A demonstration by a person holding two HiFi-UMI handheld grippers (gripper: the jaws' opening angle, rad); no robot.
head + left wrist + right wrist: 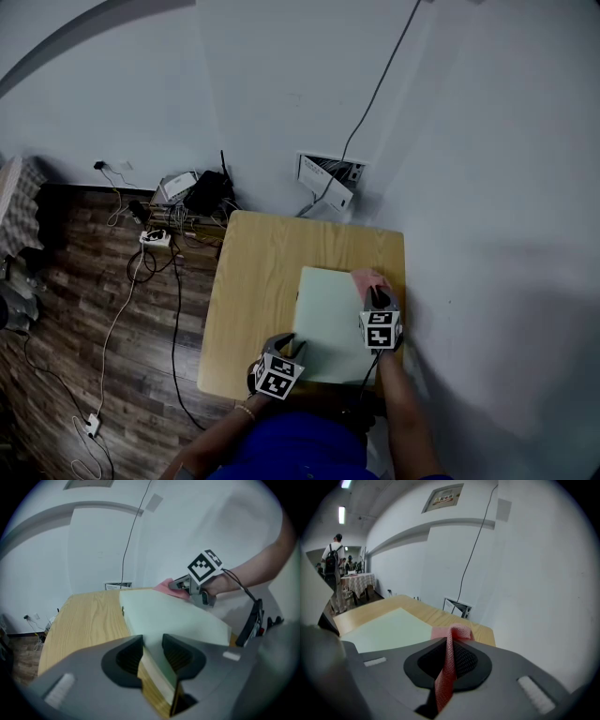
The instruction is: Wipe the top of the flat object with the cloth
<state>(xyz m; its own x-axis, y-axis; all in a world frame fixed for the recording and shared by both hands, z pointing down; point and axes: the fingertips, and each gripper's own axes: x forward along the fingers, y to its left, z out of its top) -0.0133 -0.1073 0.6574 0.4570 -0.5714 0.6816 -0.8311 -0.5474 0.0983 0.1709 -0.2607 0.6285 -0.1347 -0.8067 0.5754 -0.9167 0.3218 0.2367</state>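
Right gripper [378, 300] is clamped on the pink cloth [364, 279], which lies at the far right corner of the pale green board [323, 328] on the wooden table [248, 281]. From the cloth, the board's top extends left and toward the person, so the stroke likely runs that way. Left gripper [285, 343] pinches the board's near left edge

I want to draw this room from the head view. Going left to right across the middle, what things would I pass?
First the dark wooden floor → light wooden table → pale green flat board → pink mesh cloth.
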